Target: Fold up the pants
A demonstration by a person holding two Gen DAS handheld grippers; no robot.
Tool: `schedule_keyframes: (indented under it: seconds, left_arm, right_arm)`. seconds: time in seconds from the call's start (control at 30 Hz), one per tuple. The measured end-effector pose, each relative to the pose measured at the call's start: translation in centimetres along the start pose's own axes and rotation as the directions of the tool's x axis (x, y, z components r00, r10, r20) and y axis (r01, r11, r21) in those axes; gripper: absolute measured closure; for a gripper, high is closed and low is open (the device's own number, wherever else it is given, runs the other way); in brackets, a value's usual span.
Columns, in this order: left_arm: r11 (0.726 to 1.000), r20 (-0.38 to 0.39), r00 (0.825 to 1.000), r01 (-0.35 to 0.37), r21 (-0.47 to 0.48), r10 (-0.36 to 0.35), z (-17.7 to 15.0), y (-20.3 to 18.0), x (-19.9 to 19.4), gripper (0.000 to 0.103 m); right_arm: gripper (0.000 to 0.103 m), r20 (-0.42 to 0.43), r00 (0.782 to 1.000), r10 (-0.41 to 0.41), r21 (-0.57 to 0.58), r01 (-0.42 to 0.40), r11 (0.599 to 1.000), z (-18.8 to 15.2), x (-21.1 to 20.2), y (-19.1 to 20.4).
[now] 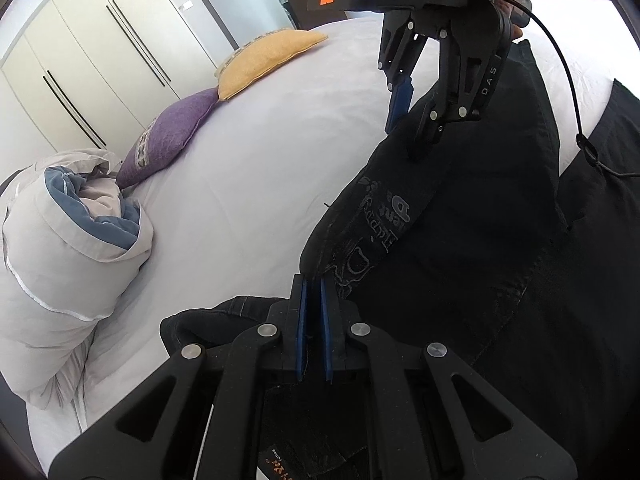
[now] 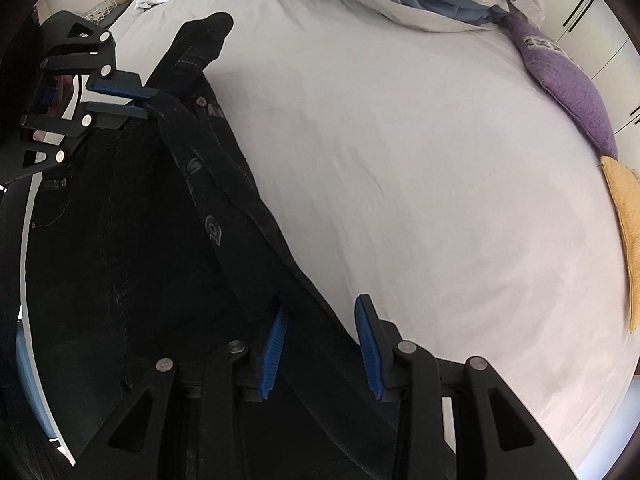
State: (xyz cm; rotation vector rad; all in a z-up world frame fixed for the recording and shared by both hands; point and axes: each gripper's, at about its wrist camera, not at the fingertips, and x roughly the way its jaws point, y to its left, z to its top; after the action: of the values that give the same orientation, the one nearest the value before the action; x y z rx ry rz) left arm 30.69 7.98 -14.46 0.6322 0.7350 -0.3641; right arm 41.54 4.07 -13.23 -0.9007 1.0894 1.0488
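Observation:
Black pants [image 1: 480,248] lie on a white bed [image 1: 260,184], with a printed waistband facing up. My left gripper [image 1: 314,284] is shut on the waistband edge of the pants. It also shows in the right wrist view [image 2: 148,102], pinching the fabric. My right gripper [image 2: 320,312] is open, its blue pads either side of the pants' edge [image 2: 160,220]. In the left wrist view my right gripper [image 1: 408,136] stands over the far end of the waistband, one finger on the cloth.
A rolled duvet [image 1: 68,248], a purple cushion [image 1: 168,136] and a yellow cushion [image 1: 264,60] lie along the bed's far side. White wardrobes [image 1: 92,60] stand behind. The bed sheet [image 2: 400,184] stretches out to the right of the pants.

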Motion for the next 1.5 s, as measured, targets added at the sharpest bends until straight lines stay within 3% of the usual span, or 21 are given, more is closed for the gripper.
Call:
schedule_keyframes:
  seconds: [0.03,0.07,0.3,0.63,0.9,1.1,1.27,1.3,1.5]
  left_arm:
    - [1.0,-0.002,1.0,0.001,0.0,-0.001,-0.1,0.0,0.1,0.098]
    - [1.0,-0.002,1.0,0.001,0.0,-0.001,-0.2,0.1,0.1,0.098]
    - [1.0,-0.014,1.0,0.005,-0.023,-0.005,-0.4,0.0,0.2,0.098]
    - [0.997,-0.023,0.999,0.032,-0.074,-0.034,-0.2,0.4,-1.2,0.098]
    - [0.995,-0.023,0.995,0.096,-0.041,-0.097,-2.6,-1.5,-3.8,0.098]
    - [0.988,-0.064,0.988,0.143,0.055,-0.139,-5.5,-5.9,-6.0,0.098]
    - [0.978,-0.096,0.98,0.183,0.1,-0.173,-7.5,-8.7,-7.5,0.098]
    - [0.977,-0.1,0.98,0.184,0.111,-0.173,-7.7,-9.3,-7.8,0.098]
    - [0.97,-0.101,0.979,0.19,0.15,-0.176,-8.9,-11.4,-9.5,0.098]
  right_arm:
    - [0.073,-0.007,1.0,0.011,0.004,-0.011,1.0,-0.1,0.0,-0.1]
    - [0.087,-0.014,1.0,0.024,0.005,-0.024,1.0,-0.2,0.0,-0.1]
    - [0.097,0.041,0.999,-0.002,-0.004,0.002,1.0,-1.0,-2.5,0.8]
    - [0.099,0.139,0.983,-0.12,-0.065,0.13,0.989,-3.3,-6.4,7.4]
    - [0.1,0.138,0.981,-0.137,-0.158,0.159,0.975,-5.7,-5.3,13.6]
    - [0.1,0.102,0.98,-0.17,-0.264,0.192,0.945,-9.0,-4.4,20.1]
    - [0.1,0.063,0.965,-0.255,-0.411,0.258,0.874,-10.8,-3.1,24.6]
    - [0.1,0.055,0.957,-0.285,-0.464,0.278,0.841,-11.3,-2.7,25.8]
    - [0.1,0.032,0.926,-0.376,-0.606,0.317,0.73,-13.1,-1.6,29.4]
